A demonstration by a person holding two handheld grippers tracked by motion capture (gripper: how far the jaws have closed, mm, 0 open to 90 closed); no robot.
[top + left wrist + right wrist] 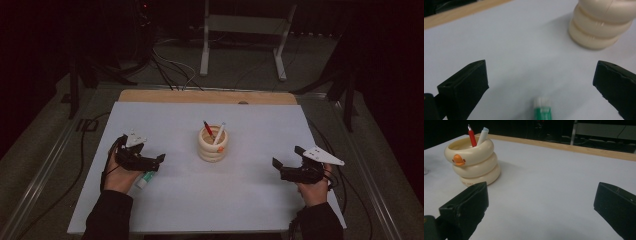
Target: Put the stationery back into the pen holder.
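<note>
I can't read the small print on the green label of the marker (542, 110), nor the marks at the foot of the cream pen holder (473, 161) with its orange beak. My left claw (541, 82) gapes wide, empty, just over the marker on the white table (250, 195). My right claw (541, 202) gapes too, holding nothing.

A white metal stand (246, 30) and dark cables (165, 67) lie beyond the table (250, 200).
</note>
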